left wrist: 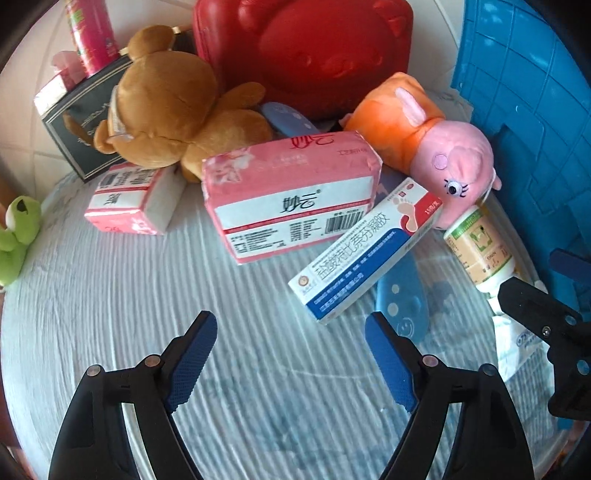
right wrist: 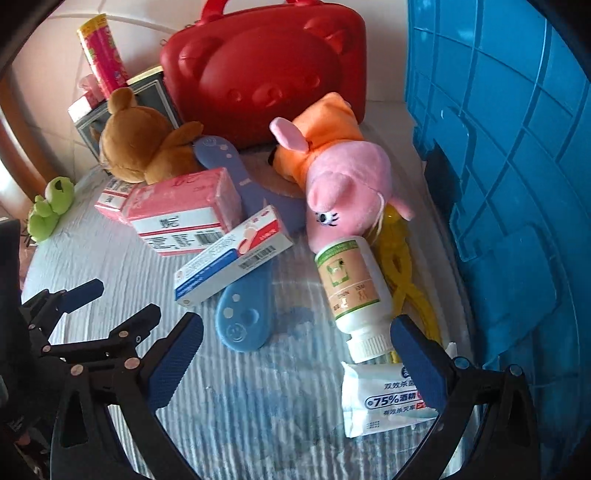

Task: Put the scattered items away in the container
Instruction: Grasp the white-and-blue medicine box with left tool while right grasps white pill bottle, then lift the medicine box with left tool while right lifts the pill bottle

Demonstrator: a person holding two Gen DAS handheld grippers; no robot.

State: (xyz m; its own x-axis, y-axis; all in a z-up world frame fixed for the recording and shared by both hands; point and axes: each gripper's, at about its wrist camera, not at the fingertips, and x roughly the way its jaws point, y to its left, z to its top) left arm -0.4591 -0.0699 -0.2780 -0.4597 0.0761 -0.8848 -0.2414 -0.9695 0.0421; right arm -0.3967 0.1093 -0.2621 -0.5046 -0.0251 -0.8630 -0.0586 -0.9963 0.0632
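Scattered items lie on a white ribbed cloth. A large pink tissue pack (left wrist: 291,192) (right wrist: 184,212), a blue-and-white medicine box (left wrist: 365,251) (right wrist: 232,254), a white bottle (left wrist: 478,247) (right wrist: 354,284), a pink pig plush (left wrist: 443,147) (right wrist: 340,177), a brown teddy bear (left wrist: 170,107) (right wrist: 144,144) and a wet-wipe pack (right wrist: 380,398) are in view. The blue container (left wrist: 535,110) (right wrist: 517,184) stands on the right. My left gripper (left wrist: 291,354) is open and empty, short of the medicine box. My right gripper (right wrist: 295,354) is open and empty, its right finger by the bottle cap.
A red bear-shaped case (left wrist: 306,48) (right wrist: 266,70) stands at the back. A small pink tissue pack (left wrist: 129,199), a dark box (left wrist: 81,122), a pink can (left wrist: 92,33), a green frog toy (left wrist: 18,236) (right wrist: 51,206), blue shoehorns (right wrist: 243,302) and a yellow item (right wrist: 399,258) lie around.
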